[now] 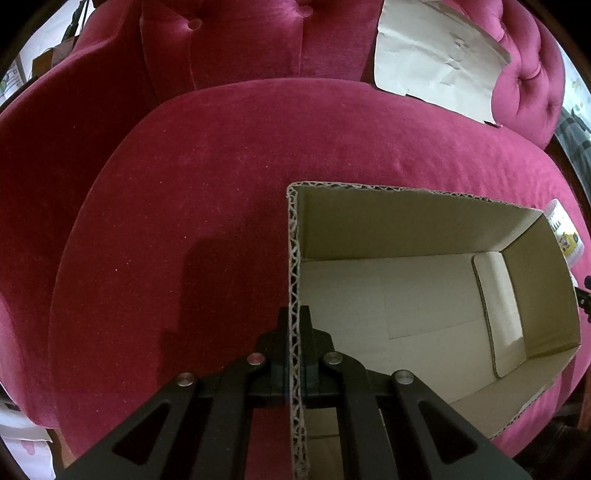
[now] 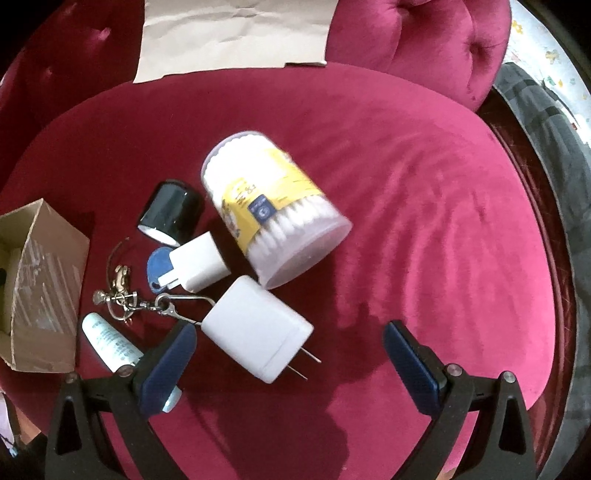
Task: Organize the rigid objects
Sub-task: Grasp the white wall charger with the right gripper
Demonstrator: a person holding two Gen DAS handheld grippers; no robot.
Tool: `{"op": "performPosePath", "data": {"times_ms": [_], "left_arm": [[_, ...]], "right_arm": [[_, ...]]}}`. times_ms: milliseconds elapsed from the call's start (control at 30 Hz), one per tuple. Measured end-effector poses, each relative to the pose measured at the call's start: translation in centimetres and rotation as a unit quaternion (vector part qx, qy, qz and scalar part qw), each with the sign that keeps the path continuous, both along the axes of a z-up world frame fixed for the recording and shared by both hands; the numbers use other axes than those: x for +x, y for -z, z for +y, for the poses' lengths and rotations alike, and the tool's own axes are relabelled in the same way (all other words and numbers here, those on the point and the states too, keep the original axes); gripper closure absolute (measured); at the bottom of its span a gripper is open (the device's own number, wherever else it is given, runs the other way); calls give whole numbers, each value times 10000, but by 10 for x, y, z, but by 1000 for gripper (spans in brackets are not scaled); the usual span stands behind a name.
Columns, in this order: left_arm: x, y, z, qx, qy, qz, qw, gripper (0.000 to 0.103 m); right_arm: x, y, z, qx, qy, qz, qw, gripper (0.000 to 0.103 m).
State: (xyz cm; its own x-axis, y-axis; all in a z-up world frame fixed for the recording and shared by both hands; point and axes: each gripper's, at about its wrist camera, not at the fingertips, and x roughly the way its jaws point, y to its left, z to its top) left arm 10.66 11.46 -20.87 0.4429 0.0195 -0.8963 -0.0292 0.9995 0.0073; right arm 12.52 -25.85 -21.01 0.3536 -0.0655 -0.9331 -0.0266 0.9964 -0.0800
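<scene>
My left gripper (image 1: pixel 294 317) is shut on the left wall of an open cardboard box (image 1: pixel 424 295), which is empty inside and rests on the red velvet seat (image 1: pixel 184 206). The box also shows at the left edge of the right wrist view (image 2: pixel 40 288). My right gripper (image 2: pixel 290 334) is open above a large white plug adapter (image 2: pixel 256 328). Near it lie a smaller white charger (image 2: pixel 199 267), a blue key fob (image 2: pixel 157 267), a keychain (image 2: pixel 122 291), a black cylinder (image 2: pixel 171 212), a white tube (image 2: pixel 109 341) and a cotton swab tub (image 2: pixel 273 206).
A creased sheet of beige paper (image 2: pixel 236 33) leans on the sofa back; it also shows in the left wrist view (image 1: pixel 439 55). The tufted armrest (image 2: pixel 417 40) is at the far right. A patterned floor (image 2: pixel 546 122) lies beyond the seat's right edge.
</scene>
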Motion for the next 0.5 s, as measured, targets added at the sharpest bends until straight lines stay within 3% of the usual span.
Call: {"op": "performPosePath", "data": {"times_ms": [200,400,467,500], "left_arm": [[0,1,0,17,-19,-7,10000,100],[1,1,-2,38,-11,-3,10000,100],[1,1,-2,38,-13,1,10000,100],[1,1,-2,38,-16,3,10000,100]], "right_arm": [[5,5,-4,108,-10,-14,9999,2],[6,10,-2,348,-34,76,9994,19],[7,12,0,454,-62,132,9989,36],[6,13,0,487,-36,138,9987,36]]}}
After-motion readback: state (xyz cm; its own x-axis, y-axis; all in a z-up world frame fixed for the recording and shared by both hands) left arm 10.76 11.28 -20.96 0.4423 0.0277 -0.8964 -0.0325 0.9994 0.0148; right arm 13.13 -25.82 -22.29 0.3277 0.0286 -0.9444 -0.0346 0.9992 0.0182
